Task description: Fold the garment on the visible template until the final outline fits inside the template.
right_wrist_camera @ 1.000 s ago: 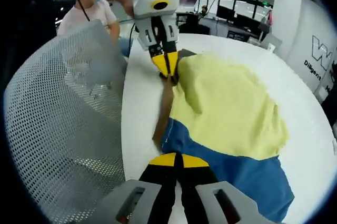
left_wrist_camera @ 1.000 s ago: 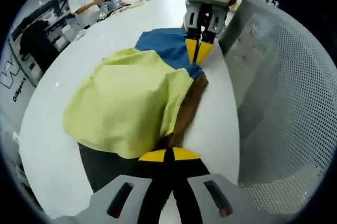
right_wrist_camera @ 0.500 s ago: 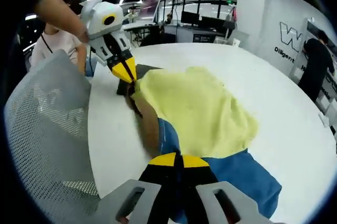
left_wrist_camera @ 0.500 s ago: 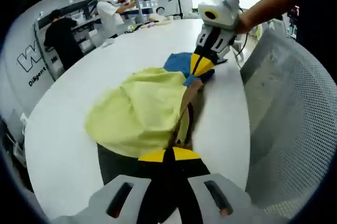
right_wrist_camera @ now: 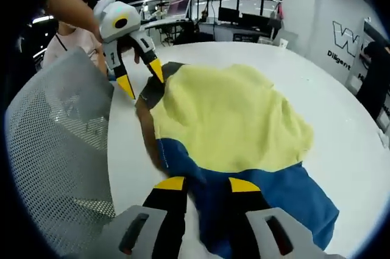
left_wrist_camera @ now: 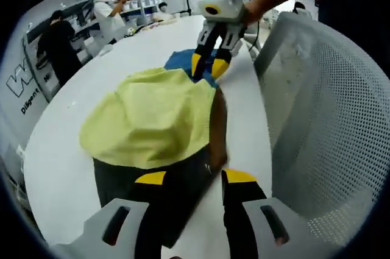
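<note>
On table (left_wrist_camera: 55,149): garment (left_wrist_camera: 152,119) is lying folded, yellow over blue.
Left gripper (left_wrist_camera: 189,178): I'm holding it open, empty, at 6 o'clock.
Right gripper (right_wrist_camera: 200,184): I'm holding it open, empty.

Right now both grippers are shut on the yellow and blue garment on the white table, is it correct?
No. Both grippers are open: the left gripper in the left gripper view, the right gripper in the right gripper view. The garment lies on the white table.

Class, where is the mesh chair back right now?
The mesh chair back stands at the table's edge, right of the garment in the left gripper view and left of it in the right gripper view.
</note>
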Demonstrator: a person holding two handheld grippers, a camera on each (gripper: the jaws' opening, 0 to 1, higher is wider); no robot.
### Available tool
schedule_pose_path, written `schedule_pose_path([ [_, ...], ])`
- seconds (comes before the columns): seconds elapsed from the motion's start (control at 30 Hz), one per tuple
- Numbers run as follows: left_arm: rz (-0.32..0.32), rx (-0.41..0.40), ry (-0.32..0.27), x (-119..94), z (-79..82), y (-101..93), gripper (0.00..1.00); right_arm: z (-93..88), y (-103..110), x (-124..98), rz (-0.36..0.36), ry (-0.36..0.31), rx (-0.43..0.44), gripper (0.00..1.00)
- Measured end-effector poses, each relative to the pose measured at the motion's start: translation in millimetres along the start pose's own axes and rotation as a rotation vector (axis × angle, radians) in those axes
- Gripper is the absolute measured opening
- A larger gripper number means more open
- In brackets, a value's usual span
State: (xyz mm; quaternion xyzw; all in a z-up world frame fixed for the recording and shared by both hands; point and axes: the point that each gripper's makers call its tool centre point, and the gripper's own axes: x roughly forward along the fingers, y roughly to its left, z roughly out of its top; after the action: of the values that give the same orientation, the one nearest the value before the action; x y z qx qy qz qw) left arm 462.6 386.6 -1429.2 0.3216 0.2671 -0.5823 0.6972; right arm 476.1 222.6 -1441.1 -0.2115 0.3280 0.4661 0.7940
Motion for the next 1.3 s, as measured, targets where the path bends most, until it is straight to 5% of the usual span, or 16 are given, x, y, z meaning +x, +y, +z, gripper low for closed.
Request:
schedule_pose_path([
  [0.1, -0.002, 0.092, 0.074, 3.5, -12.4, 1.1, 0.28, -4.5, 6.5, 0.7, 0.026, 0.015, -0.047, 0.21],
  [0.17, -0.009, 0.075, 0.034, 4.7, -5.5, 3.1, 0.26, -2.9, 8.9, 0.8, 0.033, 0.003, -0.070, 0.21],
  [0.3, 0.010, 0.059, 0.074, 7.0, -7.0, 12.9, 0.13, -1.7, 12.9, 0.1, 0.043, -0.006, -0.115, 0.15],
  [0.4, 0.004, 0.038, 0.081, 8.5, -8.8, 11.6, 0.09, -5.2, 7.4, -2.0, 0.017, 0.020, -0.124, 0.00],
  [0.5, 0.028, -0.014, 0.069, 2.7, -5.5, 14.3, 0.01, -4.6, 6.9, -6.1, 0.021, 0.017, -0.095, 0.00],
  [0.6, 0.026, -0.136, 0.053, -4.4, -2.8, 11.6, 0.00, 0.3, 9.1, -14.0, 0.025, 0.001, -0.062, 0.00],
  [0.97, -0.089, -0.216, 0.000, -34.9, 14.1, -24.2, 0.00, 12.5, 34.3, -56.3, 0.125, -0.037, 0.031, 0.00],
  [1.3, -0.148, -0.260, -0.042, -57.9, 33.3, -38.2, 0.00, 21.0, 54.4, -81.9, 0.174, -0.053, 0.057, 0.00],
])
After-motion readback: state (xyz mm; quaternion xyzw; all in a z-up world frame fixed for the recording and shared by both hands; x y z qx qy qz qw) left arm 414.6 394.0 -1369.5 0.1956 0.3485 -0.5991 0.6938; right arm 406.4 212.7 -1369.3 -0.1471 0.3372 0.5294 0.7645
